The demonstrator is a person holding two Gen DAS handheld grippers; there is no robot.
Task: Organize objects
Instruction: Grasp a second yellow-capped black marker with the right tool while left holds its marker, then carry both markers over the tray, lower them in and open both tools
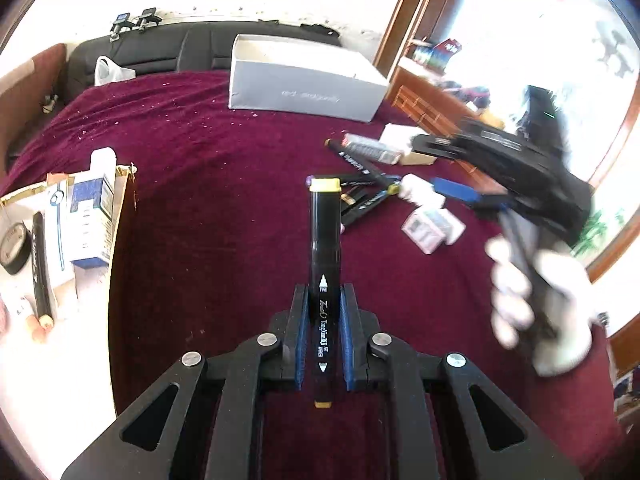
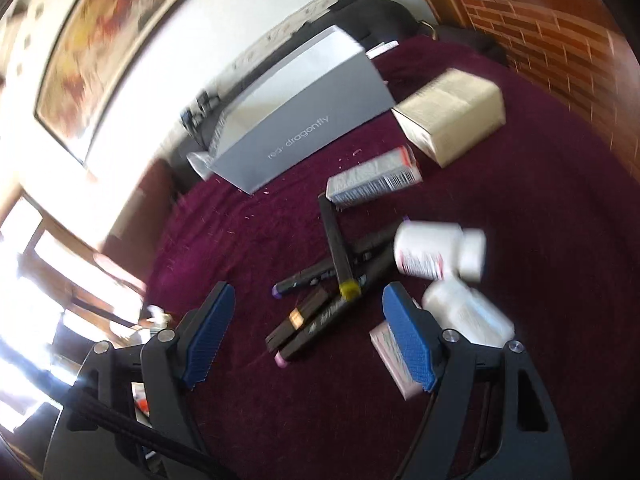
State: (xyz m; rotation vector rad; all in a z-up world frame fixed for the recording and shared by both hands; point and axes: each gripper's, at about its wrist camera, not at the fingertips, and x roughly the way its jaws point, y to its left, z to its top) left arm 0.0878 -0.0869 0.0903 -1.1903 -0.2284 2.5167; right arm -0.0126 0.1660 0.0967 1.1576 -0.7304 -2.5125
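- At the far left of the left wrist view, an open brown cardboard box [image 1: 120, 216] sat on the maroon cloth [image 1: 208, 168] and held a blue-and-white carton [image 1: 90, 220], a black marker [image 1: 40, 264] and a dark roll of tape [image 1: 14, 248].
- In the middle, the left gripper [image 1: 324, 336] had its jaws closed on a black yellow-capped marker [image 1: 325, 248], which pointed straight away from the camera above the cloth.
- Farther back stood an open grey box [image 1: 304, 80], near the far edge of the cloth.
- To the right, a loose pile of black markers [image 1: 360, 184] lay on the cloth, with a barcoded carton [image 1: 372, 148] just beyond it and a pink pack [image 1: 430, 230] nearer.
- At the right edge, a white-gloved hand [image 1: 532, 300] held the right gripper, blurred.
- In the right wrist view, the right gripper [image 2: 308, 336] hovered with its blue-padded jaws wide open and nothing between them, above the crossed markers [image 2: 332, 276].
- Right of those markers lay a white bottle [image 2: 436, 254] and a second white bottle [image 2: 468, 314]; which of them touched I cannot tell through the blur.
- A tan box [image 2: 452, 116] sat far right, beside the grey box [image 2: 304, 120].
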